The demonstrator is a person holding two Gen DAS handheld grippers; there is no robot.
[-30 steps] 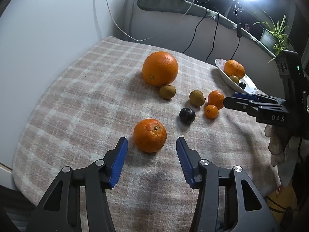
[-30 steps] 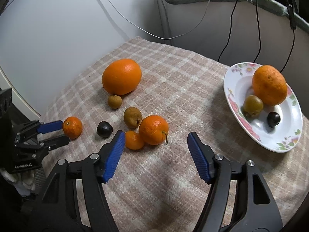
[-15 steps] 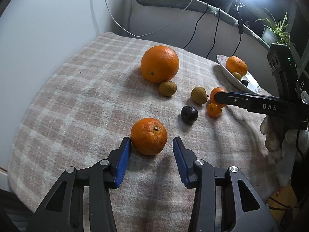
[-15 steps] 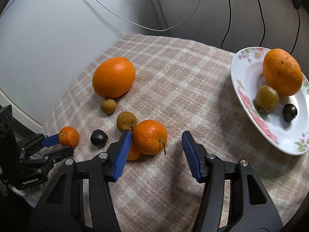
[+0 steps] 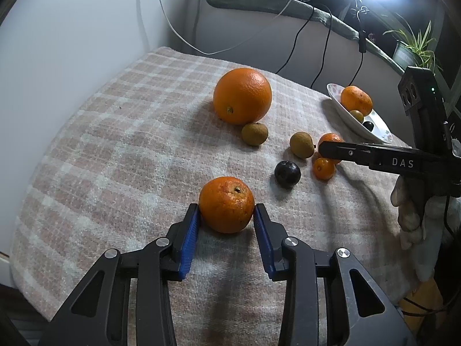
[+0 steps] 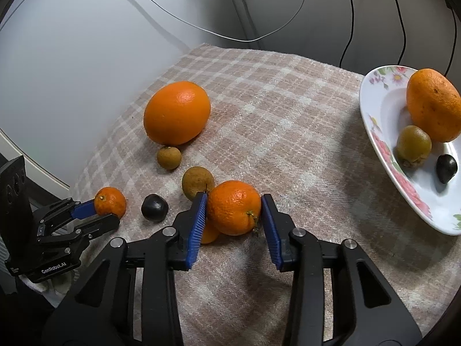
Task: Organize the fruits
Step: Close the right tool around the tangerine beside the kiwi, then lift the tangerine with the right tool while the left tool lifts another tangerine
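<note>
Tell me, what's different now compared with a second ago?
Both grippers moved in and are closing: the left gripper around a mandarin, the right gripper around another mandarin. The other fruit and the plate stayed put.
</note>
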